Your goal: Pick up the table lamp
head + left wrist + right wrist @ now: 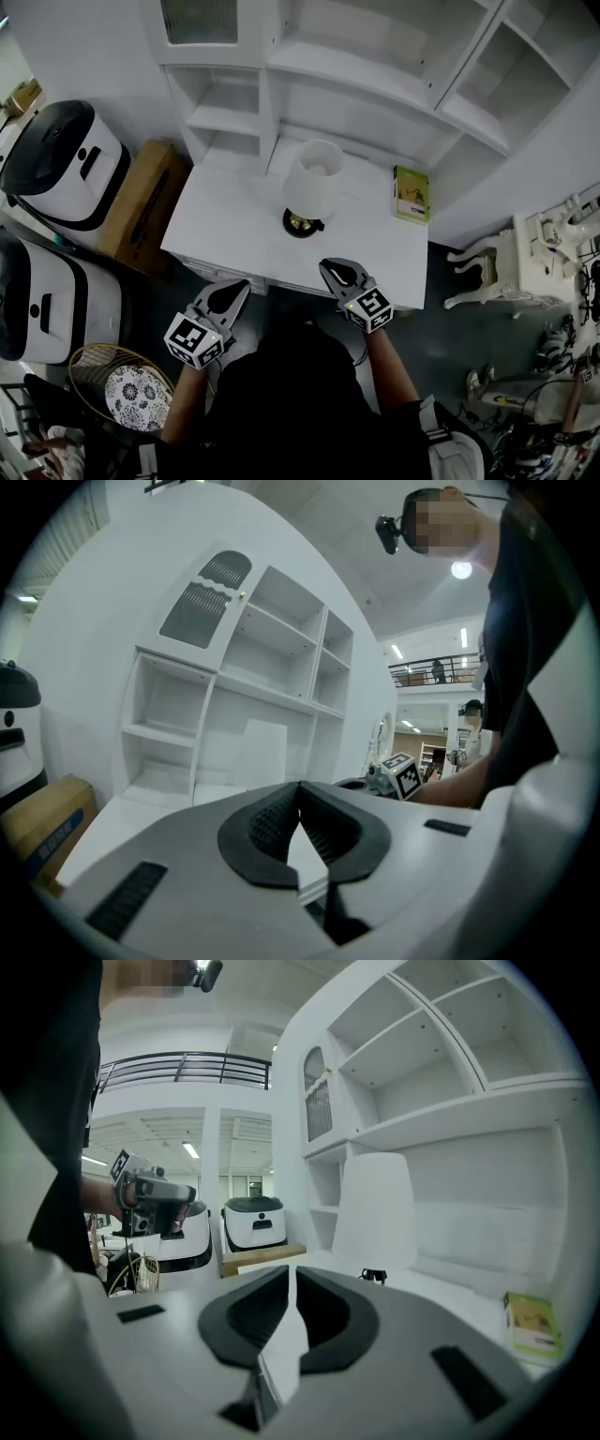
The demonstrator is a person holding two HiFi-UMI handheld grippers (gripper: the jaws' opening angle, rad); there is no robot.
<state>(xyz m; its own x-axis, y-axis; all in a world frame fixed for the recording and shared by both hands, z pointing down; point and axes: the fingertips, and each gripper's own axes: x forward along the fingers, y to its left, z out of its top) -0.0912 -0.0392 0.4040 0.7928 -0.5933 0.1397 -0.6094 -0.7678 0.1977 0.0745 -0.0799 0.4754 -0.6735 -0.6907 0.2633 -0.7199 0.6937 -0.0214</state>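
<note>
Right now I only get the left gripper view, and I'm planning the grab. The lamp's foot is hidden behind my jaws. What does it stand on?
Observer: In the head view the table lamp stands upright on the white desk, on a round dark base.
Operator: Anything beside it that I could knock?
Observer: A green book lies on the desk to the lamp's right, apart from it.
Operator: And the other hand's jaws?
Observer: In the right gripper view the right gripper has its jaws shut, with nothing between them.
</note>
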